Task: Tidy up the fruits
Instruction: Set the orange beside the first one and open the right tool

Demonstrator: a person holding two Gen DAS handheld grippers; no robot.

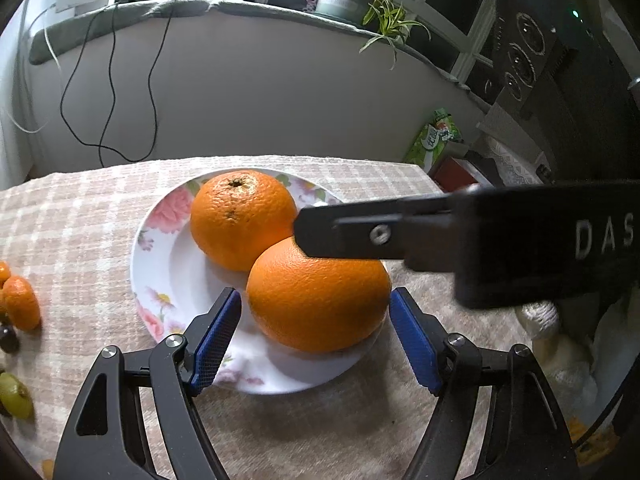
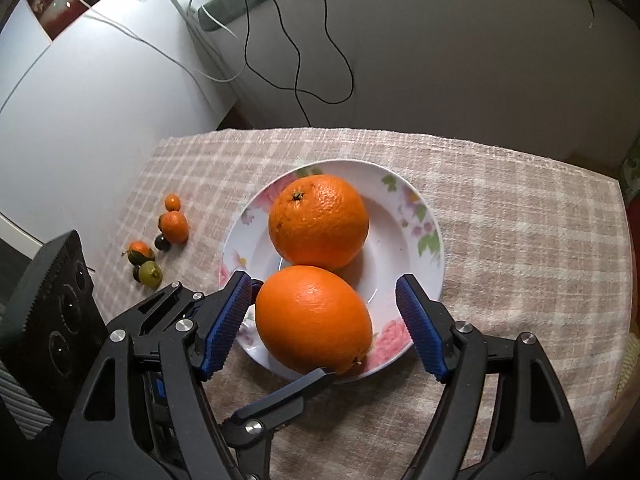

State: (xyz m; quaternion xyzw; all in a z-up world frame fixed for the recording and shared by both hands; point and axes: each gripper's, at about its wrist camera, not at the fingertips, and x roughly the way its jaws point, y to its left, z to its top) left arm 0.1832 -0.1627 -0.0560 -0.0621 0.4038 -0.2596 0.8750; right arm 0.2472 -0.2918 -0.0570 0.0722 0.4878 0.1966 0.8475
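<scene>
Two oranges sit on the flowered plate (image 1: 150, 280), and from the left wrist view the near orange (image 1: 318, 296) lies dead ahead of the left gripper (image 1: 316, 320), squarely between its blue pads. Jaws stand apart; the right-hand pad looks level with the fruit's flank, though whether either pad actually touches is hard to call from here. The far orange (image 1: 242, 218) rests just behind, touching its neighbour. Across the top comes the right gripper's black finger, lying over the near orange's upper side.

Over to the right wrist view: the right gripper (image 2: 324, 320) also has its jaws wide, with daylight showing on the right side of the near orange (image 2: 314, 320), whose long axis runs diagonally across the gap. The left gripper's finger (image 2: 288, 394) pokes in under the fruit at the plate's near rim (image 2: 434, 240). Both hands are about equally close. Room is tight here; open checked cloth (image 2: 520, 220) lies to the right, while small fruits (image 2: 174, 226) cluster well apart on the left.
</scene>
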